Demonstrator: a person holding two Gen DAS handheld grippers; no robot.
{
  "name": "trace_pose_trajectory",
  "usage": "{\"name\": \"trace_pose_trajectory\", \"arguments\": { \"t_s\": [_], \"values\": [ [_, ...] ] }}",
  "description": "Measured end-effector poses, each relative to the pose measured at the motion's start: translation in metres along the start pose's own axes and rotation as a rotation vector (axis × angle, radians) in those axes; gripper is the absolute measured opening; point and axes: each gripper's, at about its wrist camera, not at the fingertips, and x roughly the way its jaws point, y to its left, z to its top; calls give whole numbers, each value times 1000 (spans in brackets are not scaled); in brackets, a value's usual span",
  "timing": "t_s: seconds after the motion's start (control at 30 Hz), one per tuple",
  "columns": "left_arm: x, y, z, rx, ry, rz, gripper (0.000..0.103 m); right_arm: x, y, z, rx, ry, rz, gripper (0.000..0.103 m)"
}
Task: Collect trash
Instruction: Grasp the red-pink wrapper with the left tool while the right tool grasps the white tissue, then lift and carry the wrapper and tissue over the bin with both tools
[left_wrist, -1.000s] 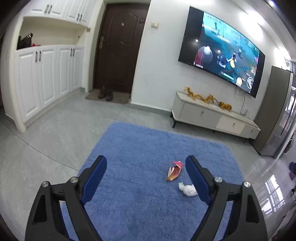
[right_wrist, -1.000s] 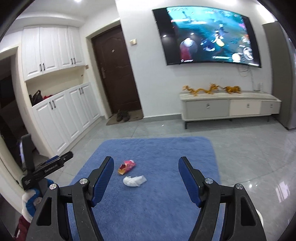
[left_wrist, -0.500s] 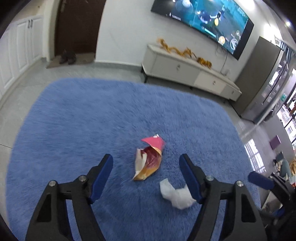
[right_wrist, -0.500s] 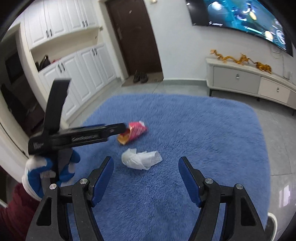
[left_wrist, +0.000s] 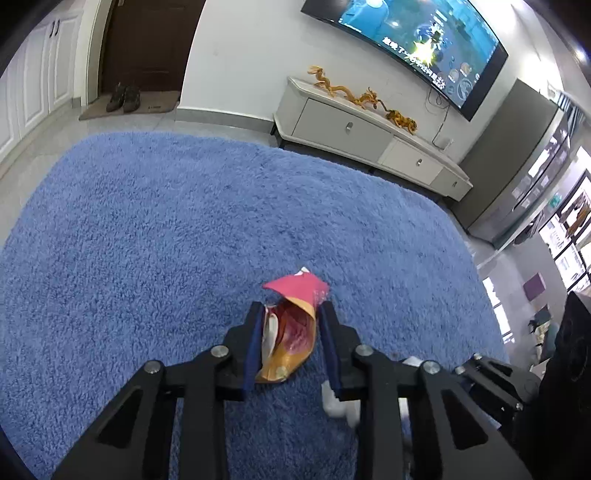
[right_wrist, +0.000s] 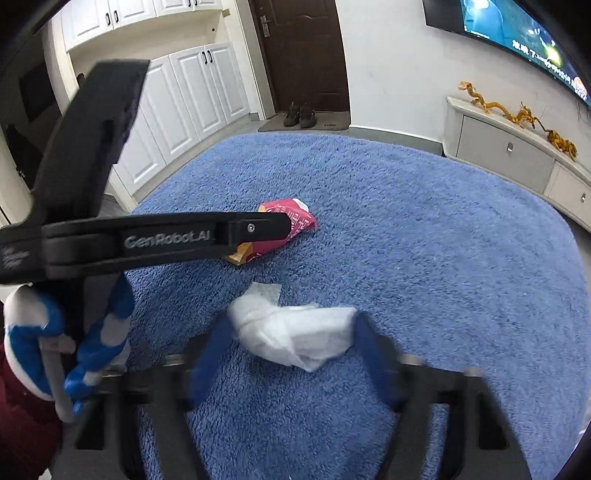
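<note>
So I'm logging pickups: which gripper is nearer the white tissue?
Right. The right gripper straddles the white tissue, jaws just closing; the left gripper is beside it, on the snack wrapper.

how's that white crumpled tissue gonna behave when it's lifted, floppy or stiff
Probably floppy: the white crumpled tissue is creased and bunched, so it should squash between the right hand-held gripper pads. Likely very light; its loose corner may dangle or snag the shaggy blue rug.

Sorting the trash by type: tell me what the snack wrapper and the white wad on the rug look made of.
Snack wrapper: likely plastic film, glossy printed pink-and-orange skin, sharply creased, torn open. White wad: likely tissue paper, matte, softly crumpled, with thin ragged edges.
</note>
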Motion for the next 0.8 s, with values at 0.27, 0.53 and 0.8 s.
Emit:
{"name": "trace_pose_trajectory", "arguments": {
  "t_s": [0.27,0.53,0.8],
  "values": [
    [-59,-19,-21,25,-77,21,27,-58,17,-23,-16,-70,-12,24],
    [-139,-75,-72,127,-179,75,27,-165,40,-64,11,-203,-52,24],
    [-193,-136,-124,251,-274,126,27,-262,22,-108,94,-320,-186,24]
  ]
}}
